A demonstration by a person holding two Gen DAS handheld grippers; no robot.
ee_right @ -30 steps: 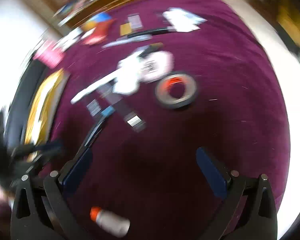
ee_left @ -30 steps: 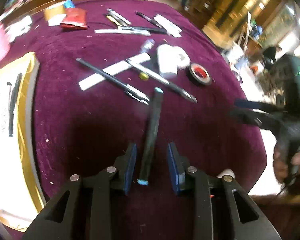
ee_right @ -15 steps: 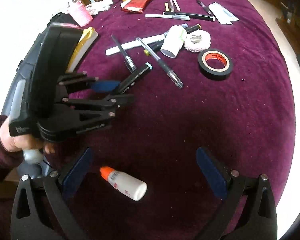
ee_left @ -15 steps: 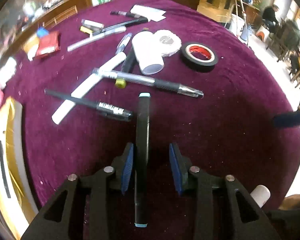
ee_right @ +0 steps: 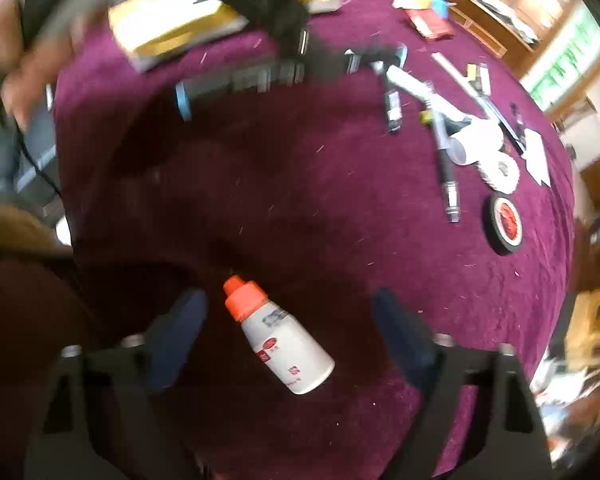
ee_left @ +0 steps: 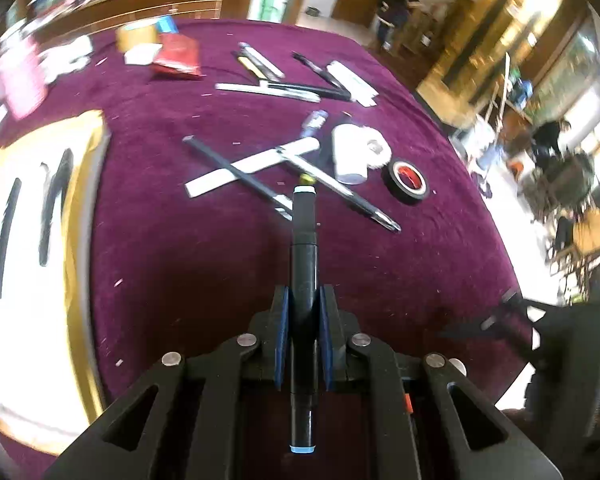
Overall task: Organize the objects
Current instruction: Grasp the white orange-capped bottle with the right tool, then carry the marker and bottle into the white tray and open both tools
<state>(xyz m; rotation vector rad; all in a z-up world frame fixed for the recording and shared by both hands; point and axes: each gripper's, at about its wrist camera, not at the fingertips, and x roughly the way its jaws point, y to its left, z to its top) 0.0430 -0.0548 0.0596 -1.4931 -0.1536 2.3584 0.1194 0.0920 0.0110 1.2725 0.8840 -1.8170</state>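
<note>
the left gripper pinches a light, stiff, slick black marker mid-barrel over the tabletop's near edge, while the right gripper gapes wide around a small glue bottle, best taken across its body.

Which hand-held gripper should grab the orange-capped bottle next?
Right. The right hand-held gripper is open with the orange-capped bottle lying between its fingers; the left hand-held gripper already clamps a black marker.

Black marker, lt-blue end caps: I've got it clamped mid-barrel, pointing fwd. White bottle, orange cap: lying on cloth.
</note>
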